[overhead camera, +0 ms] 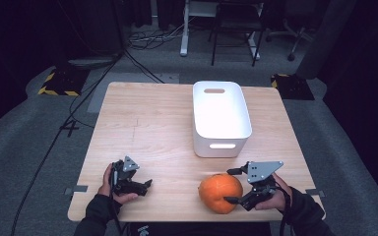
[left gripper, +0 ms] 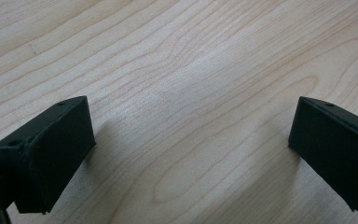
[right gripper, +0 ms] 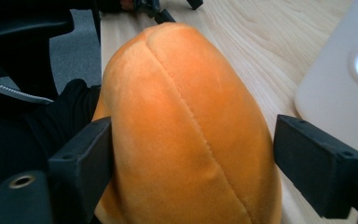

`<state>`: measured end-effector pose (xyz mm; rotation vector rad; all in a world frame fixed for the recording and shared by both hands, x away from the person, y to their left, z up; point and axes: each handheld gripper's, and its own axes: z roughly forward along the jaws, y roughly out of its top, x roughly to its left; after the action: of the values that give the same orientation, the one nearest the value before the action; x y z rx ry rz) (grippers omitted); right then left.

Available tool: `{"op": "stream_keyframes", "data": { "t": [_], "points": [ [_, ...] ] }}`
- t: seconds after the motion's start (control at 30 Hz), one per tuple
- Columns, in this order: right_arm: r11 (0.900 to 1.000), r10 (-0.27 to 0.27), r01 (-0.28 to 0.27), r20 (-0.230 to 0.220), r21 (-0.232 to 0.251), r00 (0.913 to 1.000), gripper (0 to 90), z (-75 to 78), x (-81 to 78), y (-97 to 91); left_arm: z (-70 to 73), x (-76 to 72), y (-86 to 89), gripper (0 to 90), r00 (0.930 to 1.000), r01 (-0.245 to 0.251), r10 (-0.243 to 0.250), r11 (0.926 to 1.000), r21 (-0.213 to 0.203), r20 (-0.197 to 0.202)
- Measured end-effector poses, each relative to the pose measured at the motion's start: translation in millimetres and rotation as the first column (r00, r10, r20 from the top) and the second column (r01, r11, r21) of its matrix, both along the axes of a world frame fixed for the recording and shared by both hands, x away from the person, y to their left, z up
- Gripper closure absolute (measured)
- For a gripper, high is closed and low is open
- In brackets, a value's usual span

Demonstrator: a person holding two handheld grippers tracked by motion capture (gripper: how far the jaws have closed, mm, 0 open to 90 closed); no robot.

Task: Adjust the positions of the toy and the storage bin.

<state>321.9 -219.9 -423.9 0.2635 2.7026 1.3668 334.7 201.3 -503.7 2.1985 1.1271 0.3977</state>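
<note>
**Plush orange pumpkin sits between the right gripper's spread jaws**

A round, soft orange plush pumpkin with stitched seams rests on the light wooden table, close to the near edge and right of centre. The right gripper, held in the person's right hand, comes at it from the right side. Its two black jaws are spread wide and straddle the pumpkin, one on the far side and one on the near side. In the right gripper view the pumpkin bulges up between the jaws: the left jaw seems to touch the plush, while the right jaw stands just clear of it. A closing squeeze would likely catch it across its width.

The left gripper rests well apart to the left, jaws open over bare wood, holding nothing.

A white rectangular plastic bin with cut-out handles stands just beyond the pumpkin, farther from the person.
</note>
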Motion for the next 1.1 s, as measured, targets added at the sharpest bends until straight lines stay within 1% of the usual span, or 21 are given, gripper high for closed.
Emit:
{"op": "stream_keyframes", "data": {
  "t": [0.03,0.1,0.2,0.27,0.4,0.43,0.47,0.5,0.53,0.67,0.8,0.83,0.9,0.93,1.0,1.03,1.07,1.1],
  "points": [
    [1.0,-0.001,0.001,-0.012,0.006,0.9999,22.4,-0.7,-0.2,0.6,0.1,-0.1,0.0,0.3,1.0,-0.001,0.001,1.0,0.001,-0.001],
    [1.0,0.005,-0.005,-0.014,-0.003,0.9999,30.2,-1.7,0.6,0.6,-0.1,0.2,0.0,0.3,1.0,0.002,-0.002,1.0,-0.001,0.002],
    [1.0,-0.007,0.007,-0.023,0.002,0.9997,41.7,-3.1,2.9,-2.0,0.0,-0.2,-0.1,0.3,1.0,-0.001,0.001,1.0,0.0,-0.002],
    [0.9998,-0.015,0.016,-0.026,0.01,0.9995,47.7,-4.4,3.8,-5.3,-0.1,0.1,0.0,0.3,1.0,0.001,-0.001,1.0,0.0,0.001],
    [0.9993,-0.027,0.028,-0.01,0.025,0.9996,53.7,-5.6,1.6,-12.8,-0.1,0.0,-0.1,0.3,1.0,0.0,0.0,1.0,-0.002,-0.002],
    [0.9993,-0.027,0.028,-0.01,0.025,0.9996,53.7,-5.6,1.6,-12.8,-0.1,0.0,-0.1,0.3,1.0,0.0,0.0,1.0,-0.002,-0.002],
    [0.9988,-0.034,0.034,-0.001,0.034,0.9994,55.6,-6.0,0.0,-17.0,0.0,0.0,0.0,0.3,1.0,0.0,0.0,1.0,0.0,0.001],
    [0.9984,-0.039,0.04,-0.003,0.04,0.9992,56.1,-6.2,-1.0,-19.1,0.0,0.0,-0.1,0.3,1.0,0.0,0.0,1.0,-0.001,0.0],
    [0.9982,-0.041,0.041,0.008,0.043,0.9991,56.6,-6.4,-0.9,-21.4,0.0,-0.1,-0.1,0.3,1.0,-0.001,0.001,1.0,0.0,-0.002],
    [0.9967,-0.061,0.061,0.005,0.054,0.9981,57.6,-6.5,-1.5,-26.7,0.0,0.0,-0.1,0.3,1.0,0.0,0.0,1.0,-0.001,-0.001],
    [0.9924,-0.105,0.105,-0.003,0.064,0.9945,58.1,-6.7,1.0,-41.0,0.2,-0.1,-0.1,0.5,1.0,0.001,-0.001,1.0,0.001,-0.002],
    [0.9924,-0.105,0.105,-0.003,0.064,0.9945,58.1,-6.7,1.0,-41.0,0.2,-0.1,-0.1,0.5,1.0,0.001,-0.001,1.0,0.001,-0.002],
    [0.9882,-0.137,0.137,-0.005,0.069,0.9906,58.1,-6.7,2.4,-50.4,0.2,-0.1,-0.1,0.5,1.0,0.001,-0.001,1.0,0.001,-0.002],
    [0.9847,-0.16,0.159,0.006,0.071,0.9871,58.1,-6.7,4.3,-58.2,0.2,-0.1,-0.1,0.5,1.0,0.001,-0.001,1.0,0.001,-0.001],
    [0.9787,-0.192,0.192,-0.001,0.073,0.9813,58.1,-6.9,5.8,-67.7,0.2,-0.1,-0.1,0.5,1.0,0.001,-0.001,1.0,0.001,-0.001],
    [0.9787,-0.192,0.192,-0.001,0.073,0.9813,58.1,-6.9,5.8,-67.7,0.2,-0.1,-0.1,0.5,1.0,0.001,-0.001,1.0,0.001,-0.001],
    [0.9723,-0.221,0.22,0.001,0.078,0.9752,58.1,-7.5,8.6,-79.0,0.2,-0.1,-0.1,0.5,1.0,0.001,-0.001,1.0,0.001,-0.002],
    [0.9692,-0.234,0.234,-0.002,0.078,0.9722,58.1,-7.7,9.3,-82.8,0.2,-0.1,-0.1,0.4,1.0,0.001,-0.001,1.0,0.001,-0.002]
  ]
}}
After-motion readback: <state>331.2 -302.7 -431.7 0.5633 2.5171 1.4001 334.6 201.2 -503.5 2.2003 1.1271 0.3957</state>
